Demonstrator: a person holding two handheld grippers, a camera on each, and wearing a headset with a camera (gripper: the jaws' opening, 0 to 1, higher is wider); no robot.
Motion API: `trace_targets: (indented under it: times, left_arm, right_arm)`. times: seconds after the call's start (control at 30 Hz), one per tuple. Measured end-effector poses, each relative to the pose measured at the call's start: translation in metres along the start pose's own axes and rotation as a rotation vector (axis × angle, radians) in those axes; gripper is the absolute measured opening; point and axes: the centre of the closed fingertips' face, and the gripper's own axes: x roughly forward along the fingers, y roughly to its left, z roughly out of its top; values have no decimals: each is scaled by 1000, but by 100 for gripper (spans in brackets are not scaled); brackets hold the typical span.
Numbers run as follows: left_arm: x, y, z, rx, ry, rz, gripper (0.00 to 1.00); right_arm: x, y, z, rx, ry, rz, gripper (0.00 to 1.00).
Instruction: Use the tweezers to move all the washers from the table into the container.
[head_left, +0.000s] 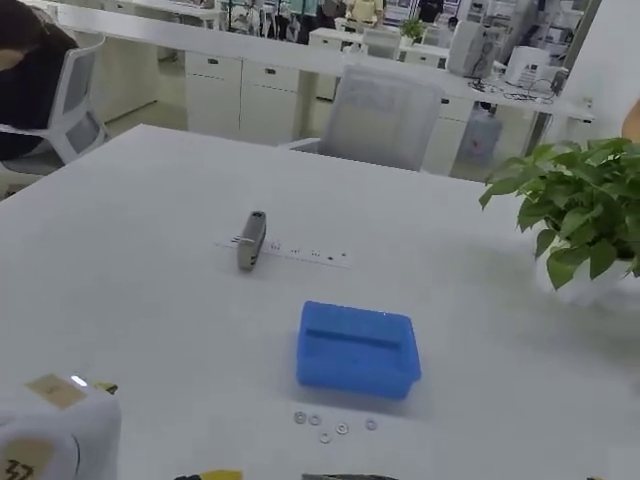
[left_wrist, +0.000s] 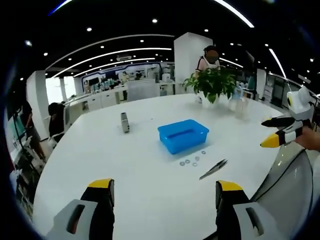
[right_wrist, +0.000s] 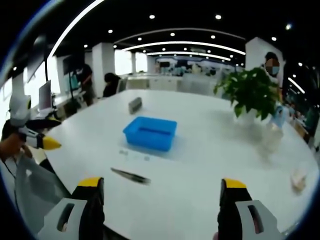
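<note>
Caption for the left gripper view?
Open left gripper faces slim metal tweezers, small metal washers and blue plastic container on white table.

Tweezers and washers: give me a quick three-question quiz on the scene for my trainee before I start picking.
1. True or false: the tweezers are clamped in the left claw.
2. Where are the washers? A) in the blue container; B) on the table beside the container; C) gripped by the tweezers.
3. Fill in: the right claw is ___.
Key: 1 false, they lie loose on the table; 2 B; 3 open.
</note>
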Motion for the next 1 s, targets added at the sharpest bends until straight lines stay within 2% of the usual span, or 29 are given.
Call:
trace_targets:
  times: [0.03, 0.13, 0.3, 0.37, 0.5, 0.6, 0.7, 1.0]
  left_arm:
    - [4, -5, 1, 15, 6, -29, 85]
    - [12, -12, 2, 50, 34, -70, 80]
    - [26, -25, 8, 87, 50, -139, 73]
    - [34, -35, 7, 125, 77, -196, 67]
    - [48, -49, 7, 152, 104, -261, 55]
    - [62, -61, 3, 196, 137, -321, 46]
    - [74, -69, -3, 244, 172, -357, 39]
    - [103, -88, -26, 304, 251, -462, 19]
  right_arm:
    - [1, 0, -1, 0, 5, -1, 95]
    - [2, -1, -5, -2, 17, -11, 94]
    - [4, -3, -10, 4, 30, -25, 93]
    - [5, -3, -12, 0, 39, -24, 93]
    - [6, 1, -14, -14, 51, -17, 92]
    - [7, 1, -17, -17, 67, -13, 91]
    - [7, 2, -20, 0, 77, 0, 91]
    - [9, -4, -28, 37, 106, -6, 91]
